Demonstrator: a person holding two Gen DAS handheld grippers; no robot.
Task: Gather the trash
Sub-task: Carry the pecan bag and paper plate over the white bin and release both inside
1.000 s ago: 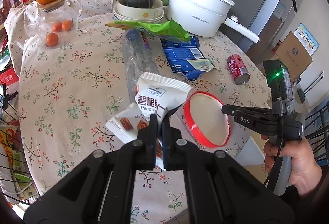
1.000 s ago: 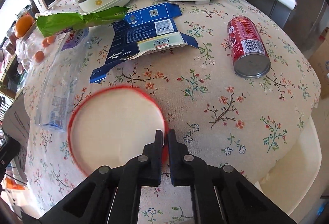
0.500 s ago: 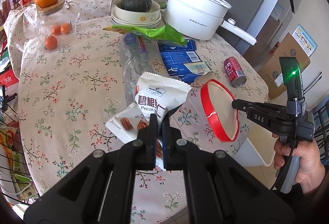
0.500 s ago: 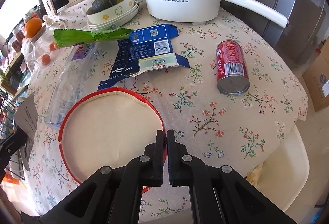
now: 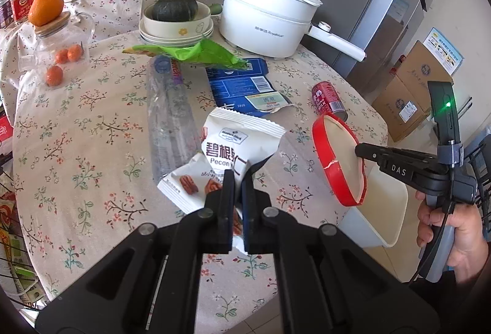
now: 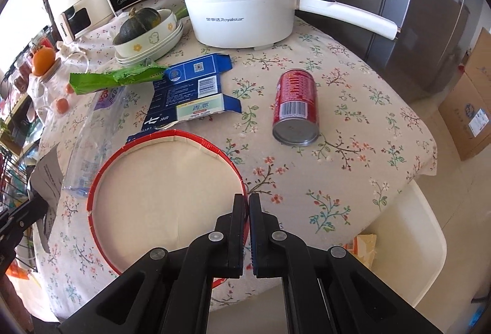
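My left gripper [image 5: 237, 176] is shut on a white pecan snack bag [image 5: 228, 147], held up above the flowered tablecloth. My right gripper [image 6: 246, 200] is shut on the rim of a red-edged paper bowl [image 6: 159, 196]. In the left wrist view that bowl [image 5: 337, 162] hangs tilted at the table's right edge, above a white bin [image 5: 385, 211]. Other trash lies on the table: a flattened clear bottle [image 5: 172, 116], a blue carton [image 5: 245, 88], a green wrapper [image 5: 196, 53] and a red can [image 6: 296, 105] on its side.
A white electric pot [image 6: 242, 9] with a long handle, stacked bowls holding a dark squash [image 5: 175, 9], and a glass jar [image 5: 58, 48] with an orange on top stand at the back. Cardboard boxes [image 5: 411, 91] sit on the floor at right. A person's hand [image 5: 451, 223] holds the right gripper.
The right gripper has lifted the red-rimmed bowl off the table and carried it right, tilted, over the white bin. The left gripper, with the snack bag, has pulled back slightly.
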